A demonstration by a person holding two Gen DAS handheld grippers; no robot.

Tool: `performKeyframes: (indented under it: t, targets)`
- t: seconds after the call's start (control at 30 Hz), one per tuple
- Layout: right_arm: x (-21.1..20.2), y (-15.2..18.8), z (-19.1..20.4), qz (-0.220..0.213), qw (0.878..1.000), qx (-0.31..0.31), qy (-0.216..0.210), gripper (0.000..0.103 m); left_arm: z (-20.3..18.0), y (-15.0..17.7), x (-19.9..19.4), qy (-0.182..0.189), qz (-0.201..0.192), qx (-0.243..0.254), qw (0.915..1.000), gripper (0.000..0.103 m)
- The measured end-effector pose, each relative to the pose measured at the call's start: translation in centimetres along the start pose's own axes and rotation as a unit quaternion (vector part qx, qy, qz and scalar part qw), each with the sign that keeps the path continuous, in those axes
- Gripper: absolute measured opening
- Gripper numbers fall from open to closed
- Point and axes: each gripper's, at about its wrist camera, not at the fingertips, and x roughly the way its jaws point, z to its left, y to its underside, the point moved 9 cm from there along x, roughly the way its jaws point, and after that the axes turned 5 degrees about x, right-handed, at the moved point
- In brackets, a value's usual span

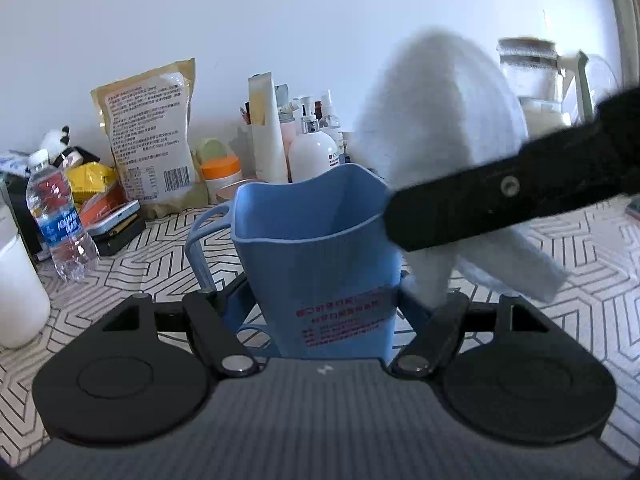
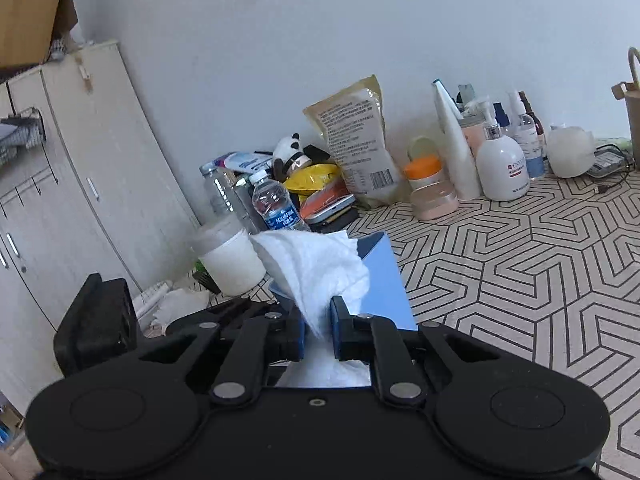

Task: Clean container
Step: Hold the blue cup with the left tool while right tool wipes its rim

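Note:
A blue plastic container (image 1: pixel 316 256) with a side handle stands upright on the patterned tabletop (image 1: pixel 592 292). My left gripper (image 1: pixel 320 300) is shut on its lower body, one pad on each side. In the left wrist view a white cloth (image 1: pixel 440 120) hangs blurred over the container's right rim, held by a black finger (image 1: pixel 480 204) of the right gripper that reaches in from the right. In the right wrist view my right gripper (image 2: pixel 318 320) is shut on the white cloth (image 2: pixel 312 264). The blue container (image 2: pixel 384 280) shows just behind that cloth.
Along the wall stand a water bottle (image 1: pixel 56 216), a printed snack bag (image 1: pixel 152 132), lotion and spray bottles (image 1: pixel 312 152) and a glass kettle (image 1: pixel 532 76). A white jar (image 2: pixel 232 264) sits near the table's left edge beside a pale cabinet (image 2: pixel 80 180).

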Motion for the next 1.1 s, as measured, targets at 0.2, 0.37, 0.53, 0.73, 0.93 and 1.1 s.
performKeyframes:
  t: [0.2,0.37,0.53,0.73,0.93,1.1]
  targets:
    - [0.9,0.7,1.4,0.027,0.999,-0.022,-0.009,0.015,0.0,0.0,0.1,0.000,0.002,0.002,1.0000,0.073]
    - [2.6,1.4,-1.8,0.053,0.997,0.047,-0.013,0.009,-0.2,0.3,0.7,0.008,0.021,0.003,0.9997,0.073]
    - [2.3,2.0,-2.9,0.058,0.997,0.049,0.012,0.010,-0.3,0.7,1.5,0.020,0.044,0.002,0.9988,0.072]
    - [2.1,2.2,-3.7,0.059,0.997,0.041,0.035,0.010,-0.5,0.8,1.4,0.019,0.044,0.003,0.9988,0.072]
    - [2.3,2.1,-3.8,0.059,0.997,0.038,0.034,0.011,-0.8,1.0,1.4,0.022,0.044,0.002,0.9988,0.072]
    - [1.8,2.1,-4.0,0.050,0.997,0.034,0.045,0.012,-0.8,0.9,1.4,0.021,0.045,0.002,0.9988,0.072]
